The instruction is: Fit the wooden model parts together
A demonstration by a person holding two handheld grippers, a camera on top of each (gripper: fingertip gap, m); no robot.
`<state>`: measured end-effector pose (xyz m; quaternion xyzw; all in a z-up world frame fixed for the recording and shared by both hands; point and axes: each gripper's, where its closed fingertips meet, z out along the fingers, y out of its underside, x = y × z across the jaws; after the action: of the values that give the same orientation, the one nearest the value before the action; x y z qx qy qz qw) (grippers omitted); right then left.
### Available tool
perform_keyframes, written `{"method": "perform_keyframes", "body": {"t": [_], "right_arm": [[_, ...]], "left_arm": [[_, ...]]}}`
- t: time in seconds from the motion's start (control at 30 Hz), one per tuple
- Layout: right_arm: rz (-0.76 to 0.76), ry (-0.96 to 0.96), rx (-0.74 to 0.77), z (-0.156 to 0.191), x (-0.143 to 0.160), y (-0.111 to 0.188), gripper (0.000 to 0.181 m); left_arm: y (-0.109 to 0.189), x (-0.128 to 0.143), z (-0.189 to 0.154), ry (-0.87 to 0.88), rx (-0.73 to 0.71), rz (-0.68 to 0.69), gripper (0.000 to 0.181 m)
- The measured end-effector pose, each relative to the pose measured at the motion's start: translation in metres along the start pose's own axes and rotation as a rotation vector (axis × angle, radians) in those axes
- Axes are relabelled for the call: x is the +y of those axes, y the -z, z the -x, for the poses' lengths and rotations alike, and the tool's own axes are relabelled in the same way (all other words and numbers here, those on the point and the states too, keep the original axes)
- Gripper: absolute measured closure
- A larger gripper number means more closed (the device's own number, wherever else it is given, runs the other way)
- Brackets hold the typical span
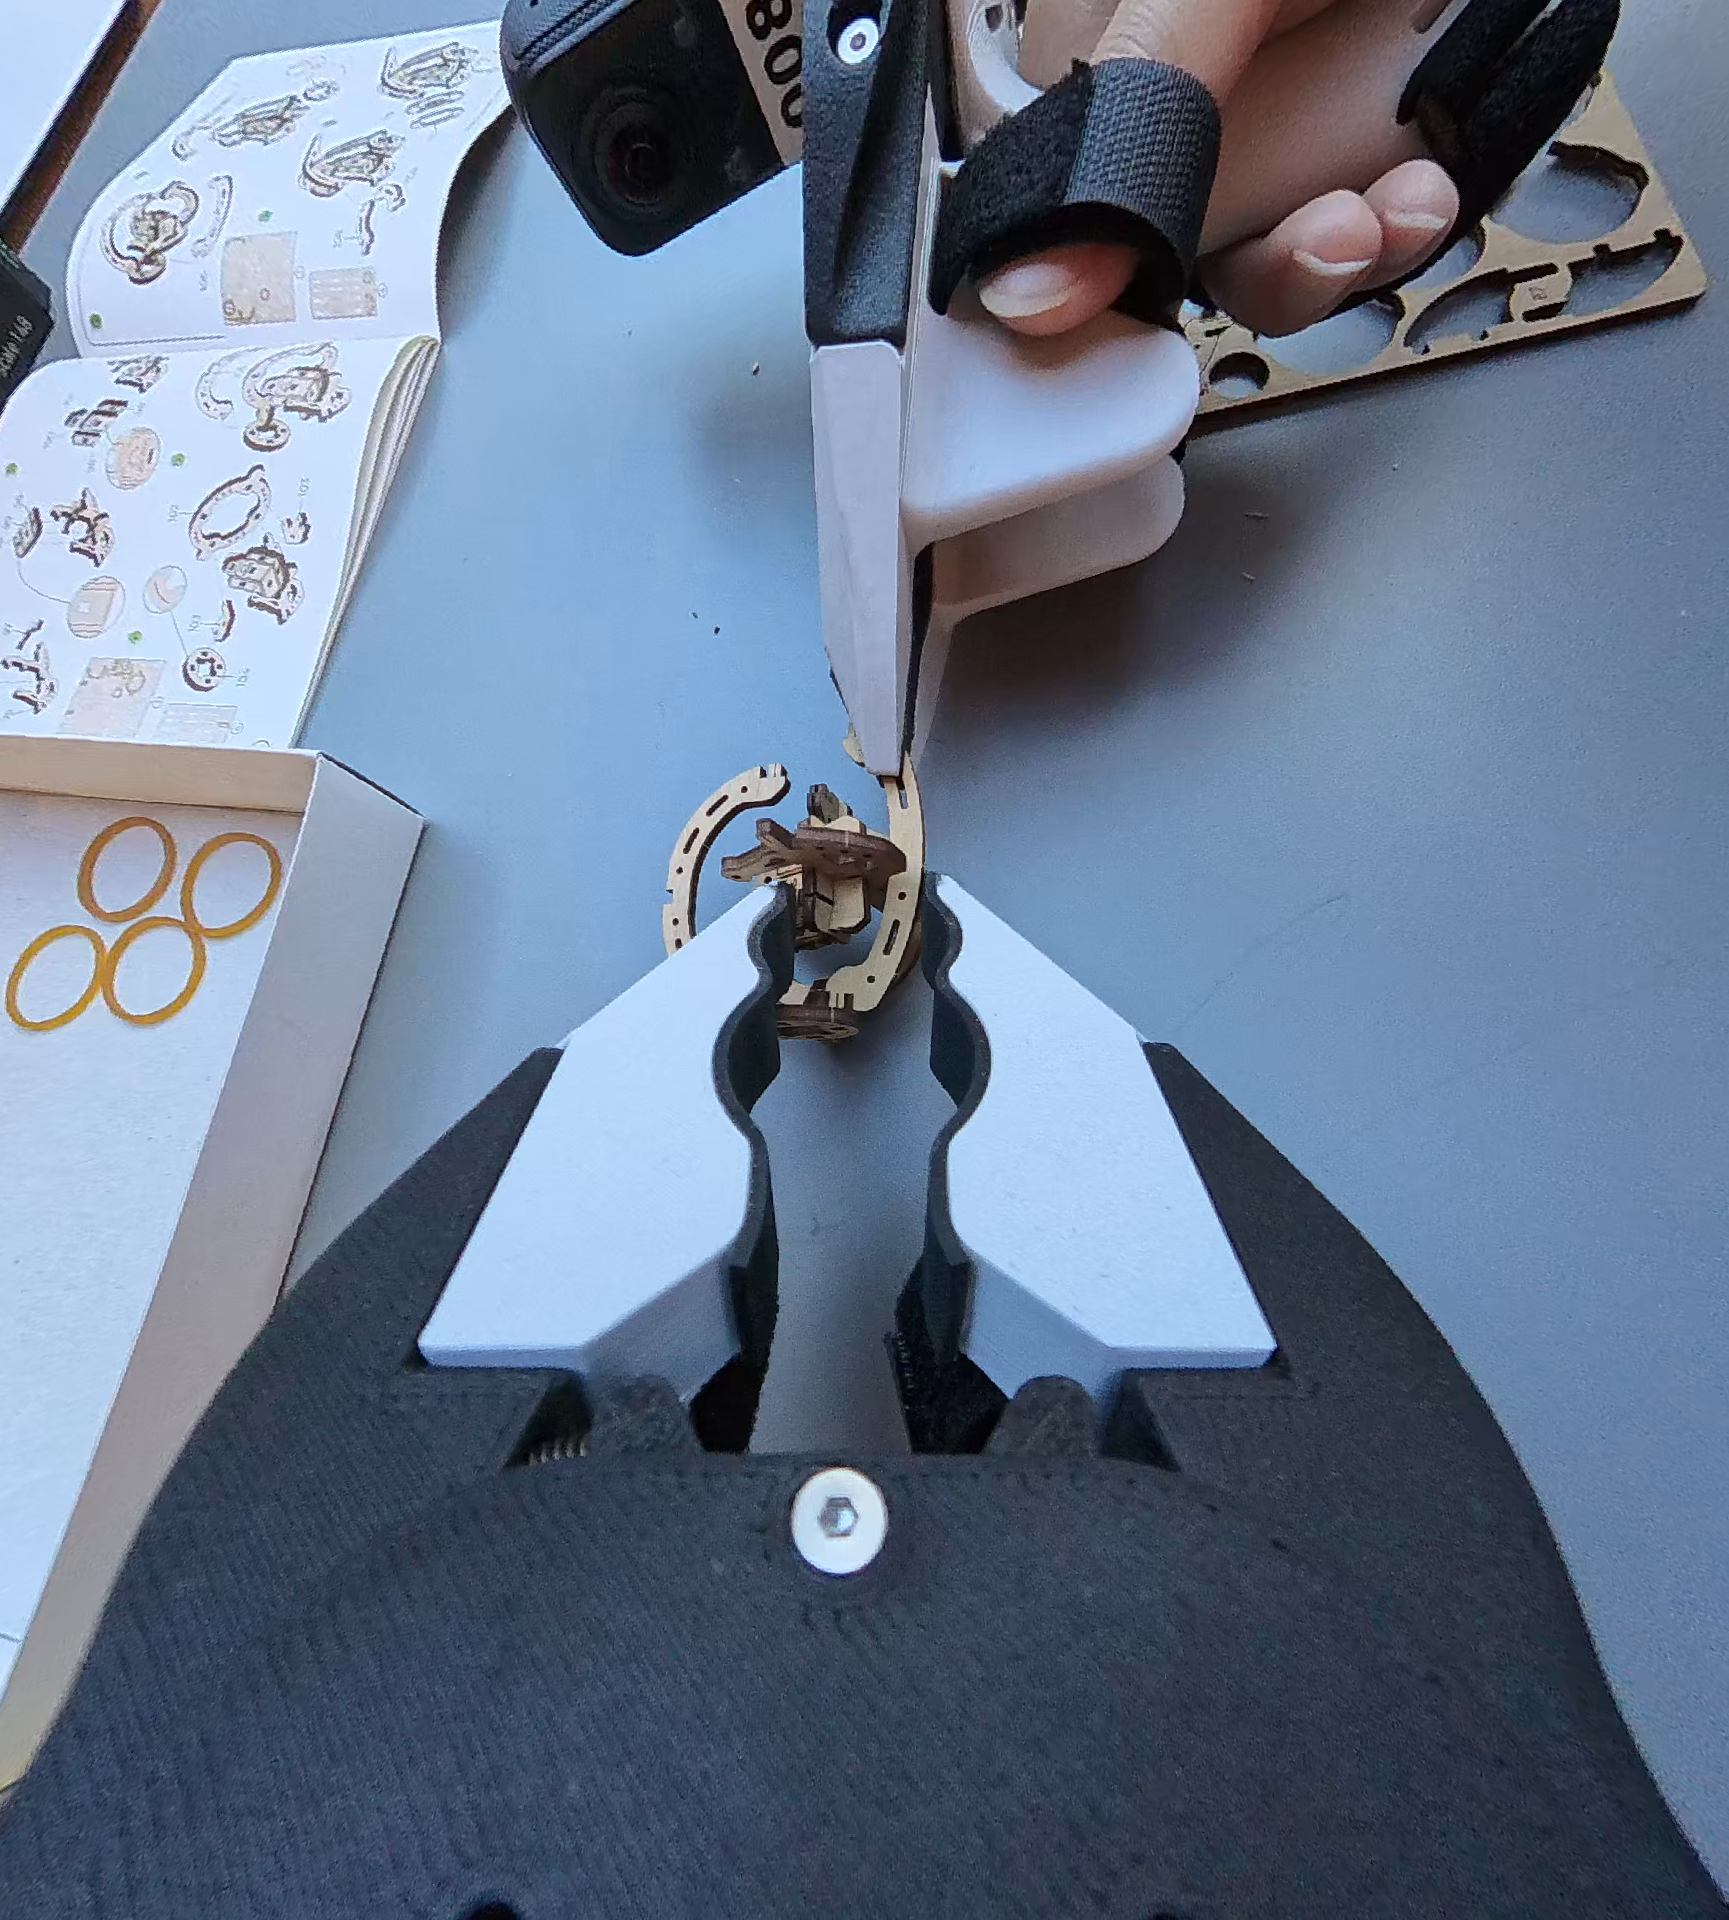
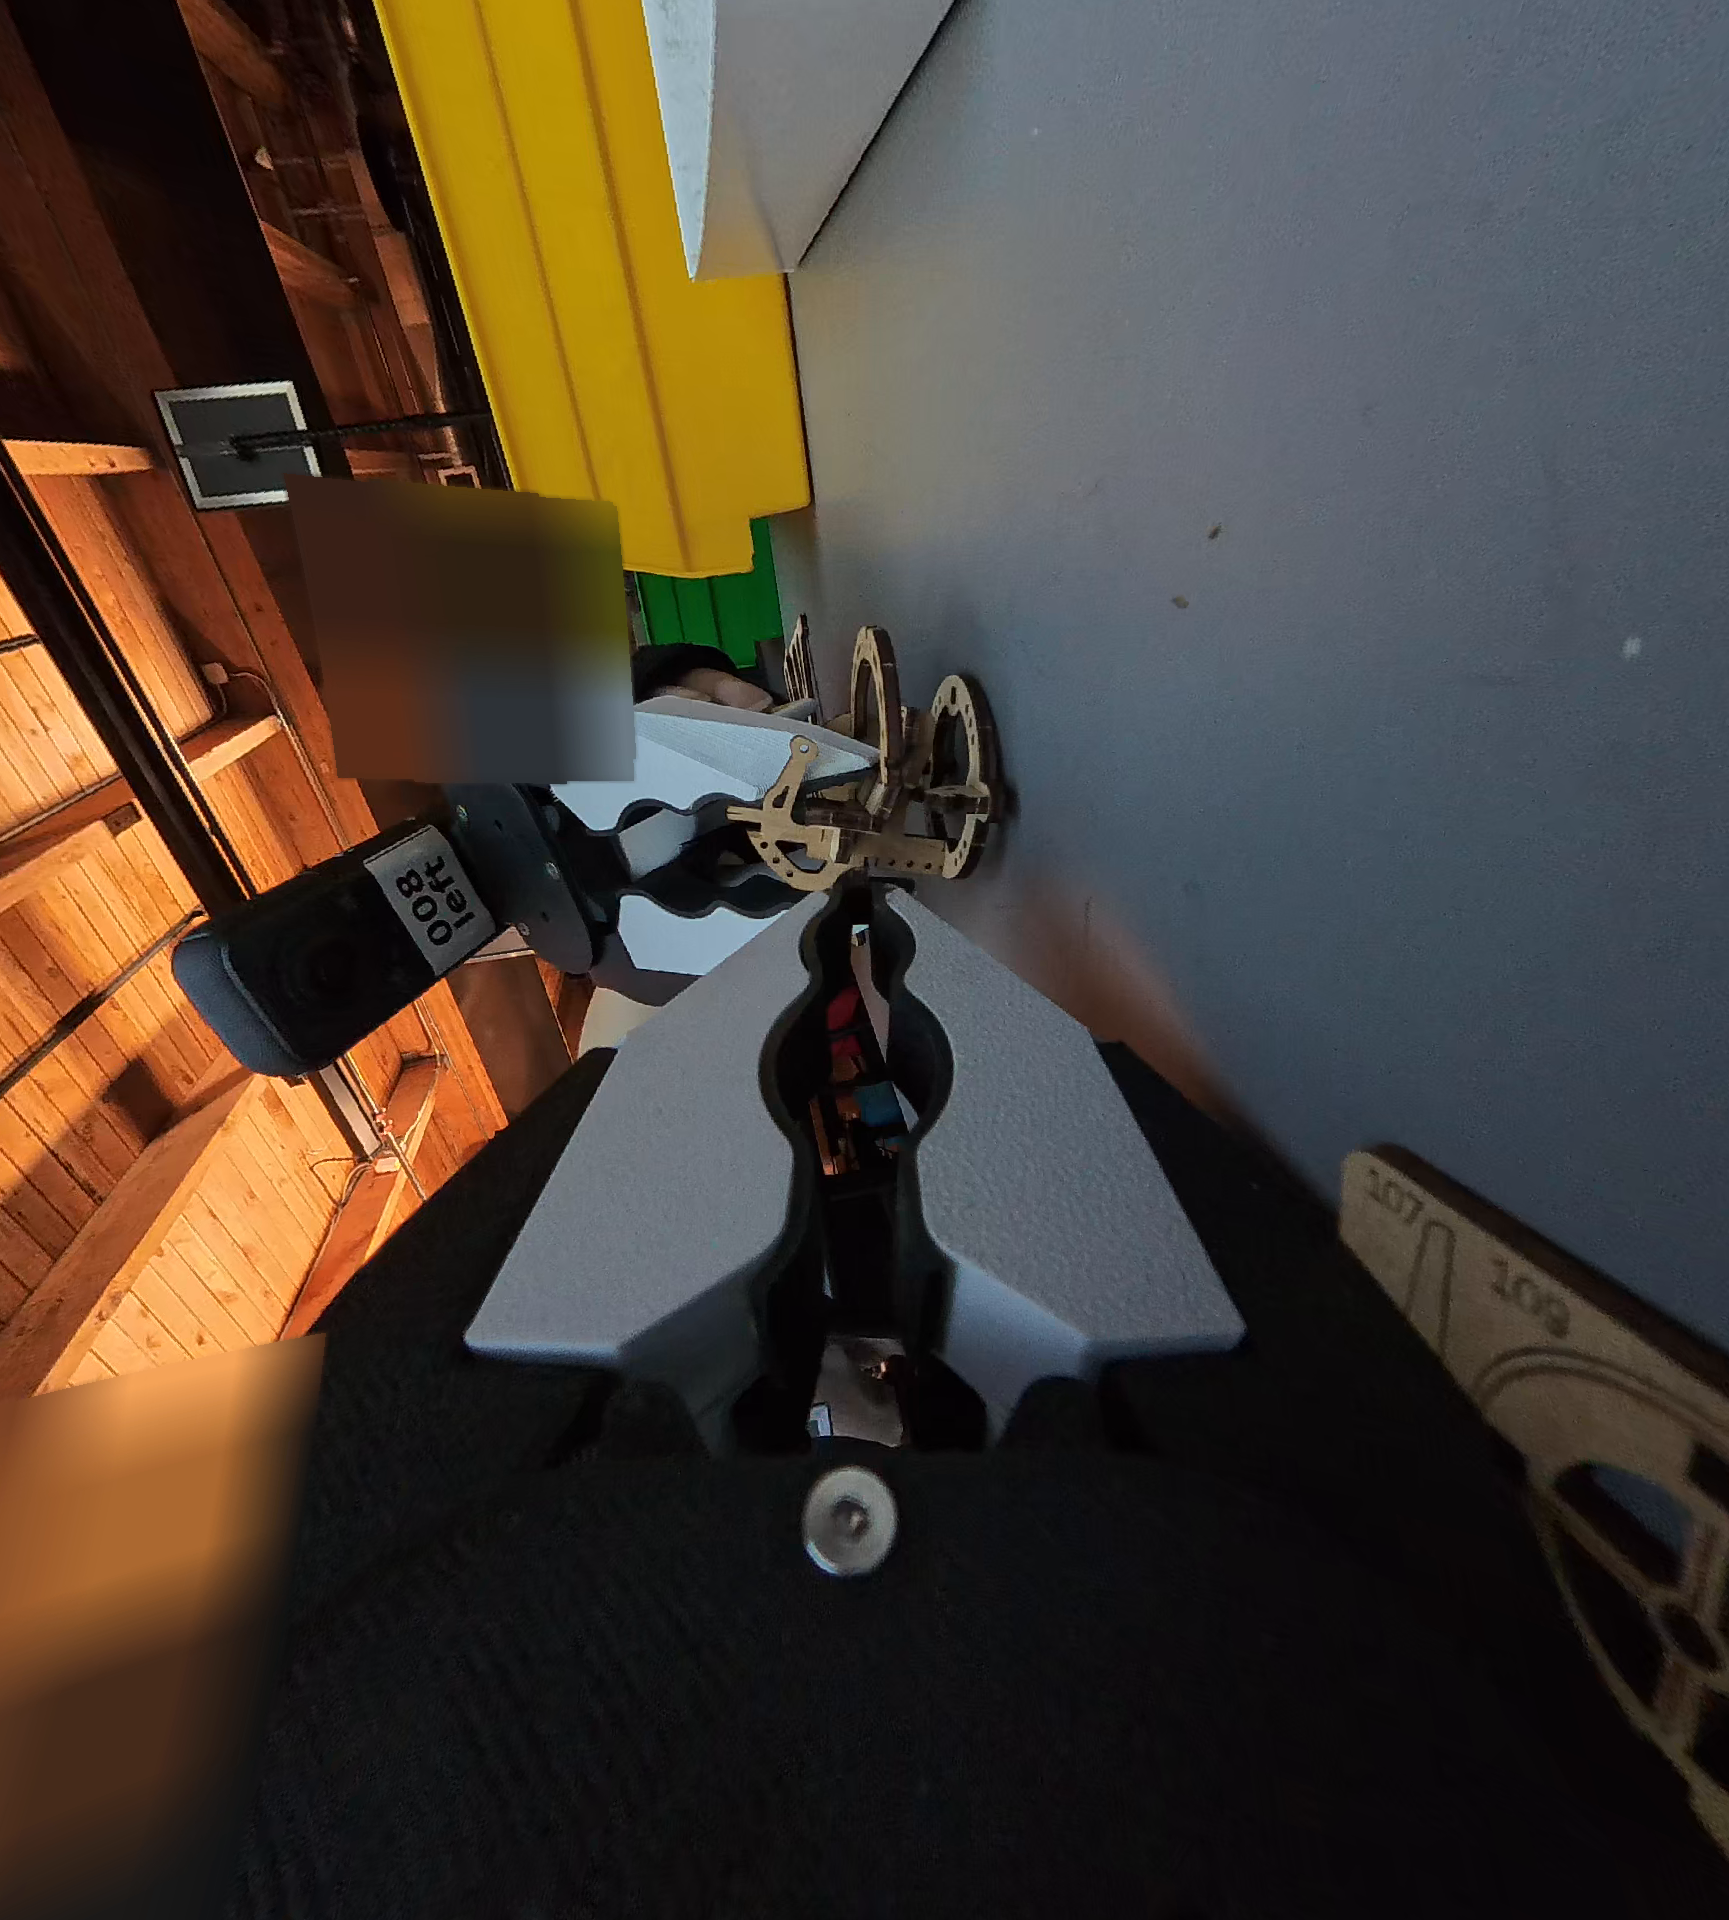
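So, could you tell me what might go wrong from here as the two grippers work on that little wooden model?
1. The right gripper pinches only the tip of a thin slotted curved strip; extra force could snap it.
2. The left gripper holds the wooden model only at its fingertips, so it might twist or slip out.
3. The model hangs just above the grey table; pressing down could crush its lower disc.

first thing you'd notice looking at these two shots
The small wooden model at the centre of the grey table, a curved ring around a darker core, caught between two sets of tongs. The left tongs close around it from below in the left wrist view, while the right tongs come down from above and pinch the ring's rim. At left, yellow rubber bands lie in a white box lid.
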<state>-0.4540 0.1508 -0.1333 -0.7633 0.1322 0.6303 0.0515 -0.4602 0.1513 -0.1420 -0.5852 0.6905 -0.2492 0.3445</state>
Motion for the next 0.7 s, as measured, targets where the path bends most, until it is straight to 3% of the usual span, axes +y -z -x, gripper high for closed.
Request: {"method": "perform_keyframes", "body": {"t": [0.03,0.53,0.7], "right_arm": [[0.000,0.000,0.003,-0.0002,0.0001,-0.0002,0.180],[0.007,-0.018,0.014,-0.0002,-0.0019,-0.0020,0.180],[0.006,0.112,0.103,-0.0071,-0.0062,0.0018,0.173]], "left_arm": [[-0.0001,0.0001,0.0000,-0.003,-0.003,-0.001,0.159],[0.0000,0.0006,0.0002,-0.008,-0.001,-0.010,0.159],[-0.0004,0.0004,0.0004,-0.023,-0.008,0.000,0.160]]}}
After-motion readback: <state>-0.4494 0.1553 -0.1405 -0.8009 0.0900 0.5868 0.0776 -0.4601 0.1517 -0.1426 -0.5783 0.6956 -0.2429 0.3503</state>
